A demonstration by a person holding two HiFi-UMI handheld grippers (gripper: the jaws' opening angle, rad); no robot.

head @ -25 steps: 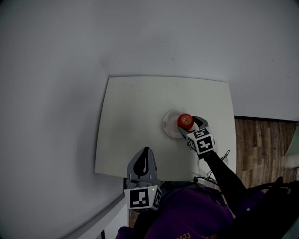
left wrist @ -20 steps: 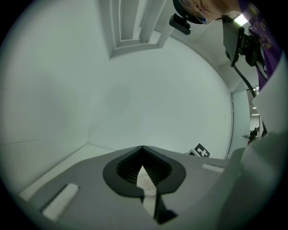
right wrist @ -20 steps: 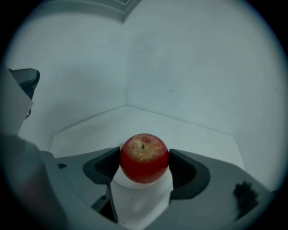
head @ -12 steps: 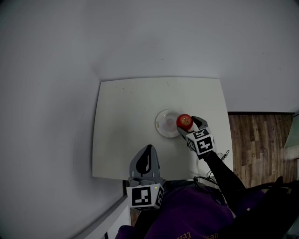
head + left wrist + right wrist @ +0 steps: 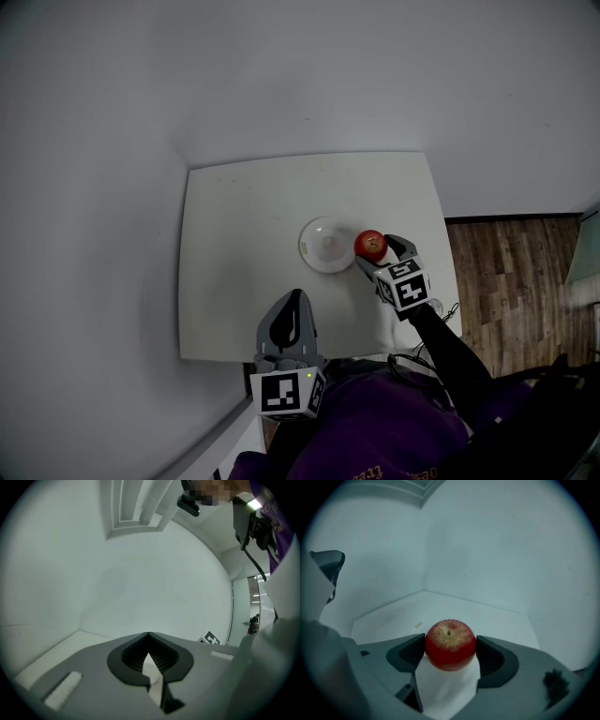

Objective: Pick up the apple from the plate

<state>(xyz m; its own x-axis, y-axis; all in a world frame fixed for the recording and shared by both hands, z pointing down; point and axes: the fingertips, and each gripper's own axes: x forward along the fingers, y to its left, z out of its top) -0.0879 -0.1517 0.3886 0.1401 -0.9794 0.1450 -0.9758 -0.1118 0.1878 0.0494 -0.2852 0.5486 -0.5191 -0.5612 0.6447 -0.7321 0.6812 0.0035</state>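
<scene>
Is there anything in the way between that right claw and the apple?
Nothing visible does. The right gripper has its jaws on either side of the apple, gripping it, just off the plate's right edge in the head view.

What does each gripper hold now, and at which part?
The right gripper holds the apple by its two sides. The left gripper holds nothing; its jaws are together.

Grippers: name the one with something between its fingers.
The right gripper: its fingers clamp the red apple. The left gripper is shut on nothing.
</scene>
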